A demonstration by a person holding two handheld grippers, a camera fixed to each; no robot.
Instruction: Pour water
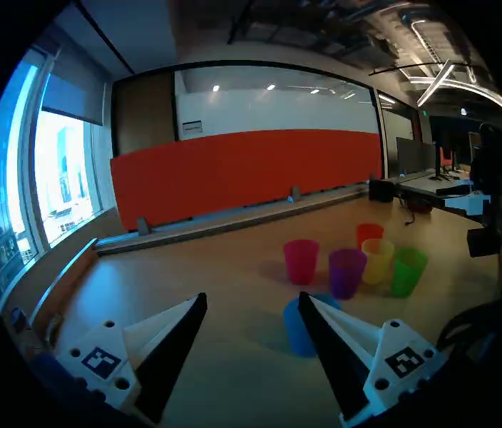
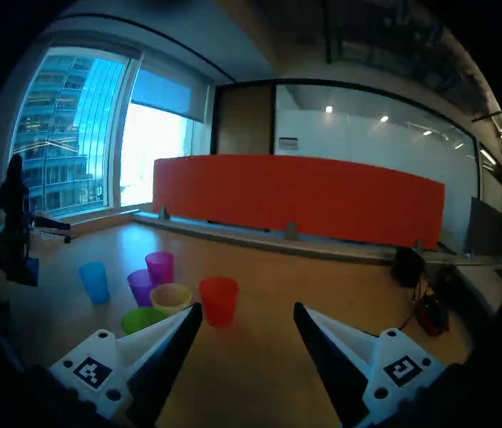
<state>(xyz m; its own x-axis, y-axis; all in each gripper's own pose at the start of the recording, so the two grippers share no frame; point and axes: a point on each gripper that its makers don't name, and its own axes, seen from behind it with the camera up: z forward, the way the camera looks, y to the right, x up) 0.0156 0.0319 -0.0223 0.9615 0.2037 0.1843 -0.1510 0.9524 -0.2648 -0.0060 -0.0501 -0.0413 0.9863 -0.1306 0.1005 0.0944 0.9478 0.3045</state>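
Several plastic cups stand on a wooden table (image 1: 237,271). In the left gripper view, a blue cup (image 1: 298,328) stands closest, partly behind the right finger of my open left gripper (image 1: 251,307); beyond it are a pink cup (image 1: 301,261), a purple cup (image 1: 346,272), a yellow cup (image 1: 377,260), a red cup (image 1: 369,233) and a green cup (image 1: 407,271). In the right gripper view, my right gripper (image 2: 247,310) is open and empty, with the red cup (image 2: 218,300) just beyond its left finger. Beside it stand the yellow cup (image 2: 170,298), green cup (image 2: 141,319), purple cup (image 2: 140,287), pink cup (image 2: 160,267) and blue cup (image 2: 95,282).
An orange partition (image 1: 251,171) runs along the table's far edge. Monitors and a dark box (image 1: 381,190) sit at the right of the left gripper view. A black object with cables (image 2: 411,267) lies on the table's right side in the right gripper view. Windows (image 2: 73,157) line the side.
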